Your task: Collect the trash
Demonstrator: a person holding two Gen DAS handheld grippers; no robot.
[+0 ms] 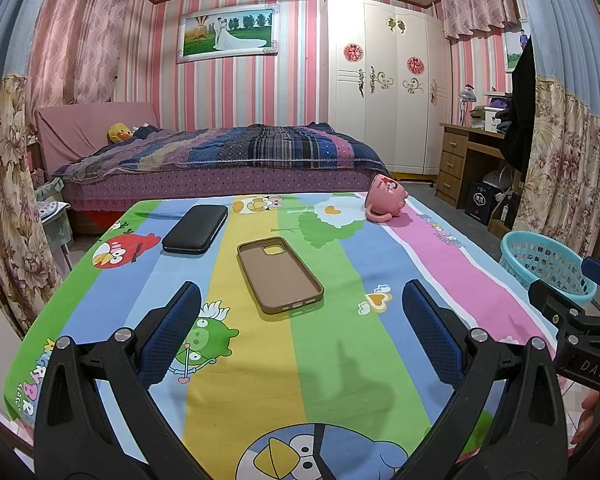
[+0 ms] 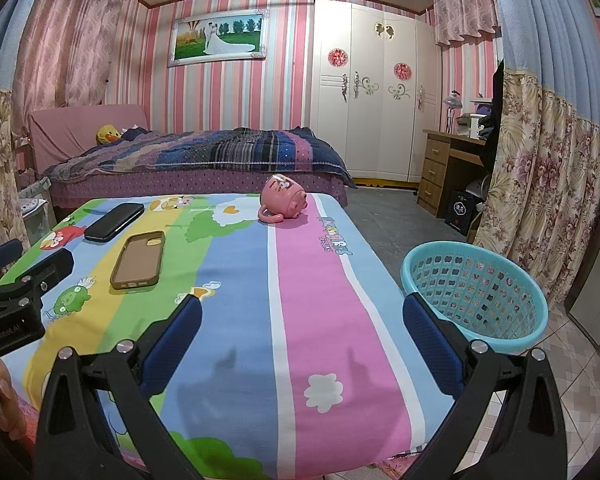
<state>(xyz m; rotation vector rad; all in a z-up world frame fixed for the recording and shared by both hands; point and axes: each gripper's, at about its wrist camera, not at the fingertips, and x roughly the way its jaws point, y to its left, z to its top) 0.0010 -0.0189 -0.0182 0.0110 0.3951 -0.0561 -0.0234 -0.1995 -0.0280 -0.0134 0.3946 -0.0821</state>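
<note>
A brown phone case (image 1: 280, 274) lies open side up in the middle of the table with the cartoon cloth (image 1: 340, 352); it also shows in the right wrist view (image 2: 139, 260). A black case (image 1: 196, 229) lies far left (image 2: 114, 216). A pink mug (image 1: 386, 199) lies on its side at the far edge (image 2: 284, 198). A turquoise basket (image 2: 476, 294) stands off the table's right side (image 1: 548, 266). My left gripper (image 1: 300, 300) is open and empty, just short of the phone case. My right gripper (image 2: 302, 312) is open and empty over the pink stripe.
A bed (image 1: 228, 160) stands beyond the table. A white wardrobe (image 1: 384, 84) and a wooden desk (image 1: 468, 160) are at the back right. Flowered curtains (image 2: 540, 184) hang at both sides. Tiled floor (image 2: 572, 392) lies below the basket.
</note>
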